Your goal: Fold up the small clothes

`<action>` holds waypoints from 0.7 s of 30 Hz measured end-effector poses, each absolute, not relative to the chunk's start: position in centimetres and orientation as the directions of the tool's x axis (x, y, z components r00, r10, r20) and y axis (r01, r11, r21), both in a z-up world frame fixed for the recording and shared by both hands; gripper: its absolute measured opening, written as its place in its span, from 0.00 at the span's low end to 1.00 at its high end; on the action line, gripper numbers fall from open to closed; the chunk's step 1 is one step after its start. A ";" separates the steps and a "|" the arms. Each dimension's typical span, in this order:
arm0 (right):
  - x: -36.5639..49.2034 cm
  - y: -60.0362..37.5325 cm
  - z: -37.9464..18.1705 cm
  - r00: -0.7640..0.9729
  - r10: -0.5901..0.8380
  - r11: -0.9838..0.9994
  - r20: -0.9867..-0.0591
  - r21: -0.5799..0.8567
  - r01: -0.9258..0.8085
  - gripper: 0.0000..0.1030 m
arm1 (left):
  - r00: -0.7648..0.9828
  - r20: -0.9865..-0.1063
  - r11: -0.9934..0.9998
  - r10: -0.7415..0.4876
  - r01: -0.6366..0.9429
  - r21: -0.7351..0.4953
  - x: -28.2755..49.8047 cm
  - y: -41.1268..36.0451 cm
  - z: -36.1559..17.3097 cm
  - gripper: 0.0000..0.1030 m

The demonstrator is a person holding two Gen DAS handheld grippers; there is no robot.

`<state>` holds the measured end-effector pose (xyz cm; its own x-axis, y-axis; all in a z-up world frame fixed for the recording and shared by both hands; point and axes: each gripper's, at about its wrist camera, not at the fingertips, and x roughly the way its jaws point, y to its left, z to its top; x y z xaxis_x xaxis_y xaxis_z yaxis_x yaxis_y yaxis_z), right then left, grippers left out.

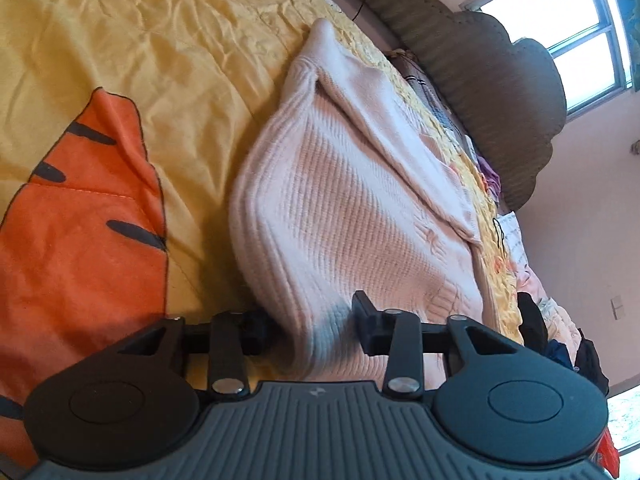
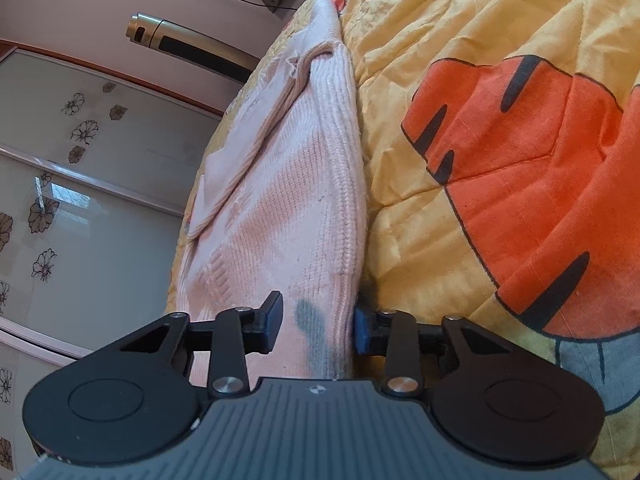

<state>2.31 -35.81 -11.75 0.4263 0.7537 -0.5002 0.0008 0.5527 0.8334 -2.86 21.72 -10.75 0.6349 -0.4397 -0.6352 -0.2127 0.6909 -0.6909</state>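
Note:
A pale pink knitted sweater (image 1: 340, 200) lies on a yellow bedspread (image 1: 140, 60) with an orange striped tiger print. One sleeve is folded across its body. My left gripper (image 1: 312, 326) is shut on the near ribbed edge of the sweater, and the knit fills the gap between its black fingers. In the right wrist view the same sweater (image 2: 300, 200) runs away along the edge of the bedspread (image 2: 460, 20). My right gripper (image 2: 318, 326) is shut on the near edge there, with fabric bunched between its pads.
A brown padded headboard (image 1: 500, 100) and a window (image 1: 560, 8) stand beyond the bed. Loose clothes (image 1: 560, 340) lie piled at the right. A flower-patterned sliding wardrobe (image 2: 80, 200) and a silver tower unit (image 2: 192, 46) stand by the bed's edge.

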 end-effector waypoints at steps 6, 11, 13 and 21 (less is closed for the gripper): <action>2.3 -36.1 -12.3 0.418 0.760 0.542 -0.497 0.840 0.013 0.16 | 0.611 -0.677 0.754 -0.410 -0.192 -0.629 -3.1 20.8 -10.2 0.18; 1.5 -35.3 -11.6 0.434 0.733 0.588 -0.523 0.808 -0.021 0.12 | 0.611 -0.680 0.773 -0.404 -0.170 -0.612 -2.8 20.5 -9.3 0.15; 1.4 -35.4 -10.9 0.448 0.745 0.565 -0.494 0.825 -0.030 0.12 | 0.628 -0.651 0.762 -0.426 -0.139 -0.633 -3.0 20.7 -8.3 0.14; 2.5 -37.3 -7.2 0.520 0.817 0.338 -0.248 0.937 -0.084 0.12 | 0.678 -0.572 0.708 -0.461 -0.108 -0.698 -3.1 22.9 -6.2 0.14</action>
<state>2.48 -37.27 -7.24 0.5199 0.8173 -0.2483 -0.0837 0.3380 0.9374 -3.05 22.88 -6.17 0.6781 -0.4615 -0.5720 -0.1077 0.7075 -0.6985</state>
